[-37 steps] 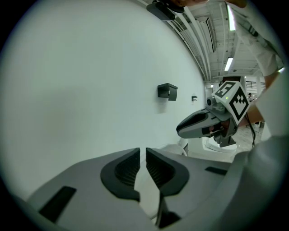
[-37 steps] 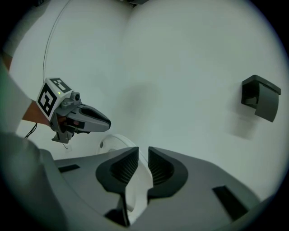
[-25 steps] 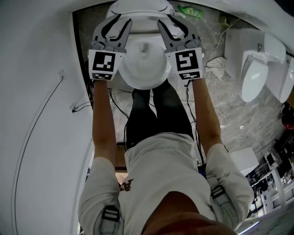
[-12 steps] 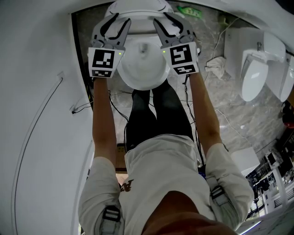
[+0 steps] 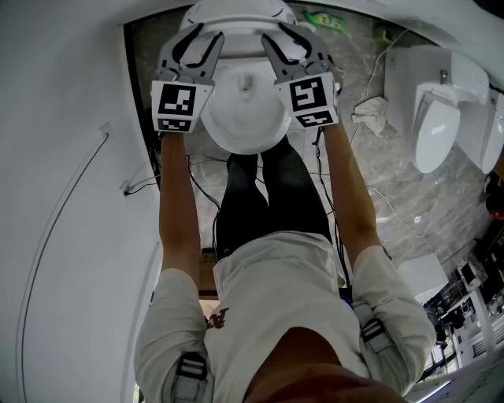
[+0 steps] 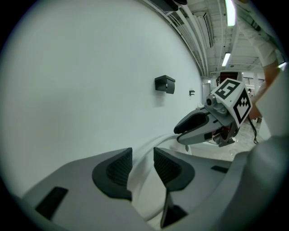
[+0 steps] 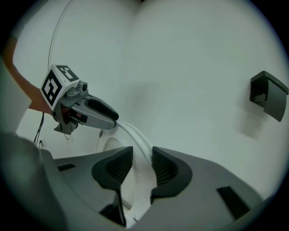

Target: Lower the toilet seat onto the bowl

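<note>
left gripper [image 5: 202,37] and right gripper [image 5: 283,35] have just been opening, jaws loose around the upright toilet seat [image 5: 236,9] rim, above the bowl [image 5: 244,118]

The toilet seat [image 5: 236,12] is white, with a smooth, rounded rim. It is raised and stands at the back of the bowl [image 5: 244,118], not lying on it. From above I see only its top edge, a pale arc past the bowl's far side. One side of its rim runs between the jaws of my left gripper [image 5: 206,35] and the other side between those of my right gripper [image 5: 278,35]. Both pairs of jaws have just been opening. The bowl is white, round-fronted and uncovered below the seat.
</note>
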Action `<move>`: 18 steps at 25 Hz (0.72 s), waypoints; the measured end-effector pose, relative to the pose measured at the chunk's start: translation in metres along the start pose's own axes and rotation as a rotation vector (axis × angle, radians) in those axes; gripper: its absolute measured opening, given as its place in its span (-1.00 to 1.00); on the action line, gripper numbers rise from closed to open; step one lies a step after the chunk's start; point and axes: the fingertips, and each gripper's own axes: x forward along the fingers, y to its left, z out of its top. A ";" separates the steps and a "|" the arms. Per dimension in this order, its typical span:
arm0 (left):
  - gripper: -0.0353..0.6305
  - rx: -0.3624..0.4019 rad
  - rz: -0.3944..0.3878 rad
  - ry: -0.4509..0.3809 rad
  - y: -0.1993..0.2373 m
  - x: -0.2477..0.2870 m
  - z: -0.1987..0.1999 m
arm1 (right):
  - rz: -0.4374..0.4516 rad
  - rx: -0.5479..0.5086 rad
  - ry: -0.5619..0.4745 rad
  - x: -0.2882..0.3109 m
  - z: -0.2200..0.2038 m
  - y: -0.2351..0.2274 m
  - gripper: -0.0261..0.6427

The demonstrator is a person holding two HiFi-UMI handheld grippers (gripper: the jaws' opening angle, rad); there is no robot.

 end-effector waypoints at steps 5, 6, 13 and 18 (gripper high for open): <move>-0.47 0.010 0.000 -0.003 -0.005 -0.007 0.000 | -0.005 -0.008 -0.004 -0.008 0.001 0.006 -0.51; -0.47 0.012 0.003 -0.002 -0.006 -0.009 0.000 | -0.005 -0.011 -0.005 -0.009 0.000 0.007 -0.52; -0.47 0.021 0.012 -0.001 -0.014 -0.025 -0.006 | -0.028 -0.011 -0.012 -0.023 -0.002 0.015 -0.64; -0.47 0.024 0.011 0.006 -0.019 -0.037 -0.011 | -0.031 -0.009 -0.012 -0.033 -0.003 0.023 -0.64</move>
